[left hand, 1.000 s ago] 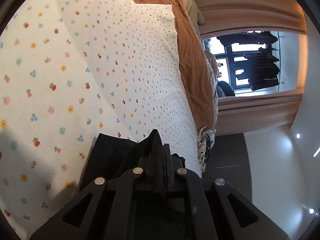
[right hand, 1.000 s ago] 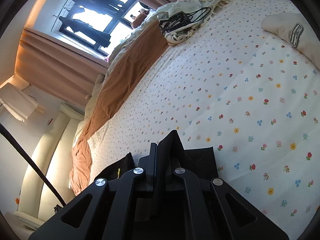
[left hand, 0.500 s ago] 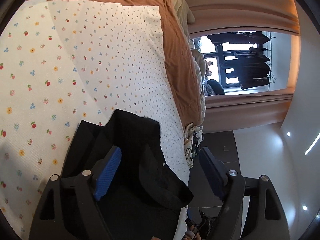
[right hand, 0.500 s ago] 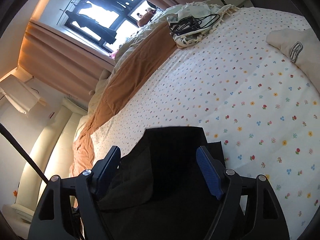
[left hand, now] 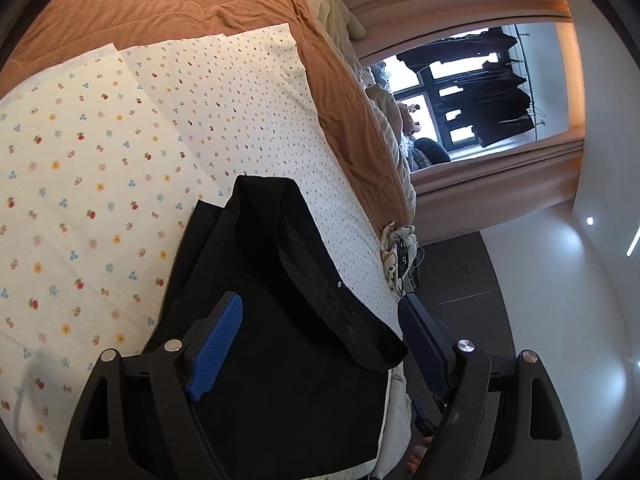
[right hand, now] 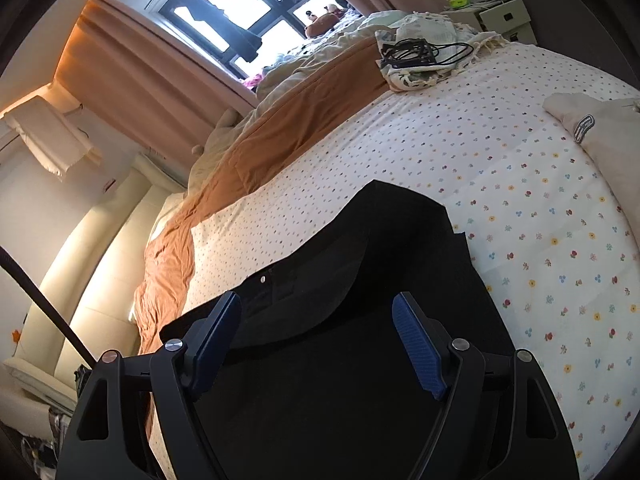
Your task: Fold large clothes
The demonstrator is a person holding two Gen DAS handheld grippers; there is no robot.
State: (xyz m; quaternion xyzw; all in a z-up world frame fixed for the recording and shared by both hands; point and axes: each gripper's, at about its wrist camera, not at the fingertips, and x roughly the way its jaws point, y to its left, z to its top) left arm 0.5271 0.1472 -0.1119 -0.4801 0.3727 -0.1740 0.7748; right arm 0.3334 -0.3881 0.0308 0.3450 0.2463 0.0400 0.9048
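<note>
On floral bedsheet [left hand: 100, 184] beside orange blanket [left hand: 168, 4], folded black garment [left hand: 280, 320]; both grippers' jaws apart, empty.

The left gripper [left hand: 320, 344] has its jaws spread wide, the blue pads [left hand: 216, 350] well apart and pressing on nothing. The right gripper [right hand: 320, 344] is likewise spread wide, its blue pads [right hand: 418, 346] clear. Both point forward and somewhat downward.

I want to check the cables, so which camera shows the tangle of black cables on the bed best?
The right wrist view: the black cables lie in plain sight on a fringed cloth. The left wrist view shows only a cramped glimpse at the bed's edge.
</note>
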